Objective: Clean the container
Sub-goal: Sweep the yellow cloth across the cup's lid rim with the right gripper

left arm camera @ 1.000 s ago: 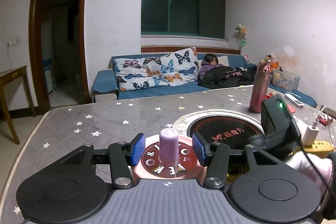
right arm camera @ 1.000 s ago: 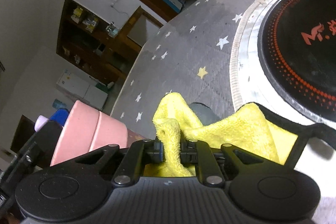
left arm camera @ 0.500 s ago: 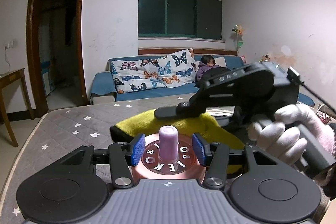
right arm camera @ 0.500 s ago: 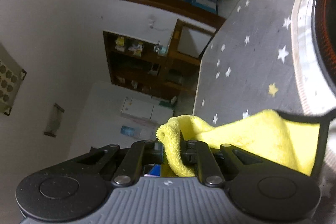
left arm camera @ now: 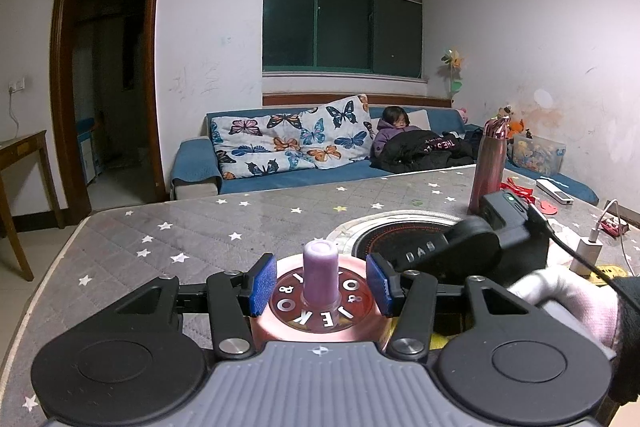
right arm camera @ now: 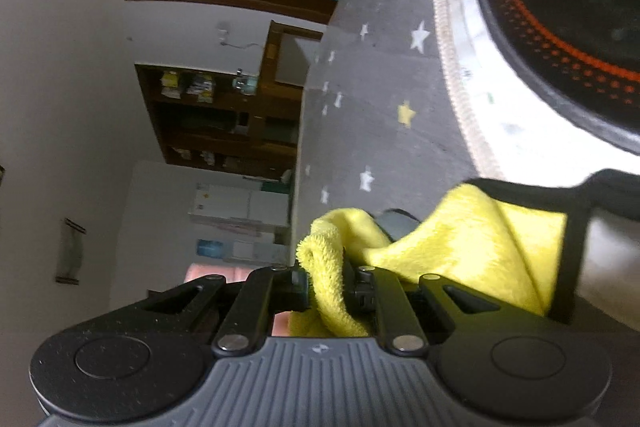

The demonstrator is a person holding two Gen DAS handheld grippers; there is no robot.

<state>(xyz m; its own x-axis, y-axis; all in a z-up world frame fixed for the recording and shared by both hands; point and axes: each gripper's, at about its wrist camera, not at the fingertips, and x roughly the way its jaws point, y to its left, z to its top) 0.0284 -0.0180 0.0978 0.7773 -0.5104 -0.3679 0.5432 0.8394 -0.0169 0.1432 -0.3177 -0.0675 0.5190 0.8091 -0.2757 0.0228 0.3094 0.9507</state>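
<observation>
Hiding container [left arm camera: 320, 311] base (behind left tool [left arm camera: 320, 285]).

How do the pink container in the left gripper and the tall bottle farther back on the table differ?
The pink container is squat and wide; the tall bottle is slim. The container sits between the blue pads of the left gripper, which close on its sides; the bottle stands free, nothing touching it. The container's dark lettered lid carries a lilac spout; the bottle's top looks ornamented, too small to read. Both are pinkish and upright.
</observation>
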